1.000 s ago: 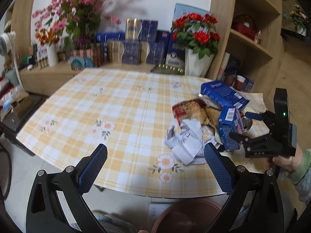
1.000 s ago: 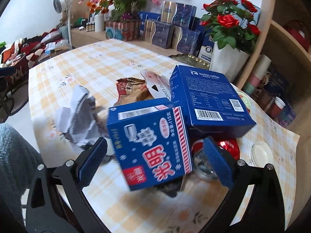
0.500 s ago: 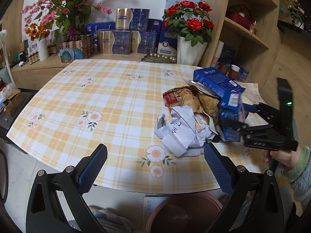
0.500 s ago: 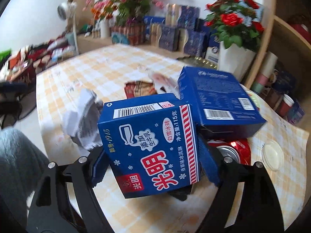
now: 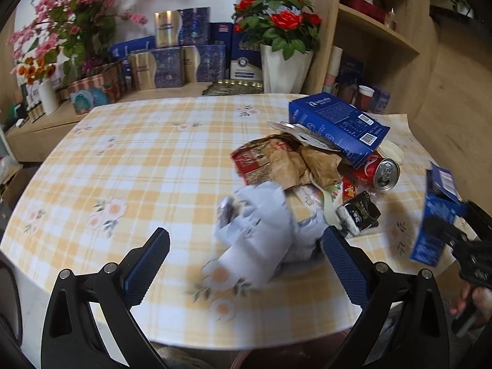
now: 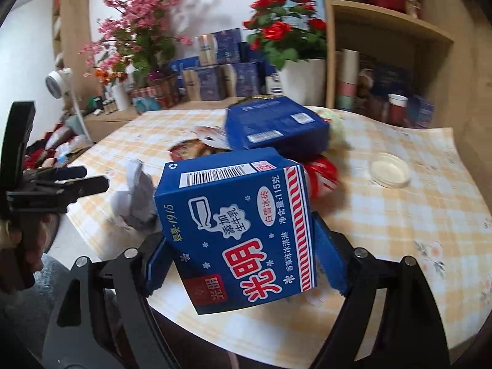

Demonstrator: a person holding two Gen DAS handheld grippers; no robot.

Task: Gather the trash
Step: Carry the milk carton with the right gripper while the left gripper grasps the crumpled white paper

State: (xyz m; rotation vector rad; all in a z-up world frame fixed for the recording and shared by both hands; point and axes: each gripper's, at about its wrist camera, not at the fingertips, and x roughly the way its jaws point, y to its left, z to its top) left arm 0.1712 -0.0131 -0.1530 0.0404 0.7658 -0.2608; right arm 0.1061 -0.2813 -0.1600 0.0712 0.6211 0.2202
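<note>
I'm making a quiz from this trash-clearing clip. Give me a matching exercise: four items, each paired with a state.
1 ice cream box
2 soda can
3 white paper
4 left gripper

a open, holding nothing
b crumpled on the tablecloth
c clamped in the right gripper
d lying on its side

Pairs: 1-c, 2-d, 3-b, 4-a

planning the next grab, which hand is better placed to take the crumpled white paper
Left. Its tongs are open with the white paper lying right between the fingers, while the right tongs are already shut on the blue carton, lifted off the table.
</note>
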